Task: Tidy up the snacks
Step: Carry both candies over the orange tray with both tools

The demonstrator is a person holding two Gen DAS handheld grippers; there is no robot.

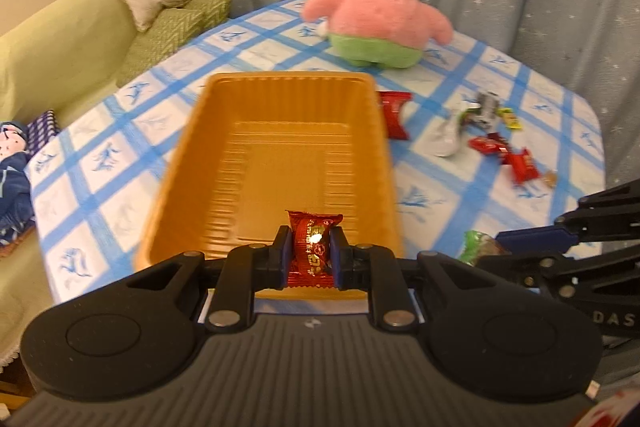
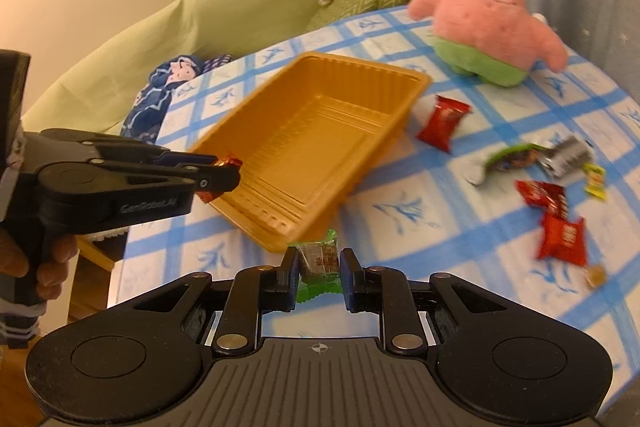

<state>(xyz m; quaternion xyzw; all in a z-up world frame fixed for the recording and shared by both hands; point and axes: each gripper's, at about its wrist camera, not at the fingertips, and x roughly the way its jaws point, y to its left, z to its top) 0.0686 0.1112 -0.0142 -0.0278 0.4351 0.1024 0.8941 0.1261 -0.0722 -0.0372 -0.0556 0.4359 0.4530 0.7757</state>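
Observation:
My left gripper (image 1: 310,247) is shut on a red wrapped candy (image 1: 311,247) and holds it over the near end of an empty orange plastic tray (image 1: 224,163). In the right wrist view the left gripper (image 2: 224,173) shows at the tray's (image 2: 360,83) near left rim with the red candy (image 2: 226,161) between its fingers. My right gripper (image 2: 319,269) is shut on a green-wrapped snack (image 2: 319,261), held near the tray's front corner above the table. That green snack (image 1: 476,247) also shows in the left wrist view.
Loose snacks lie on the blue checked tablecloth (image 2: 440,219) right of the tray: red packets (image 2: 442,123) (image 2: 562,239), a dark green-ended wrapper (image 2: 508,159), a silver one (image 2: 566,155). A pink star plush (image 2: 492,27) stands at the back. A green sofa (image 2: 200,27) is left.

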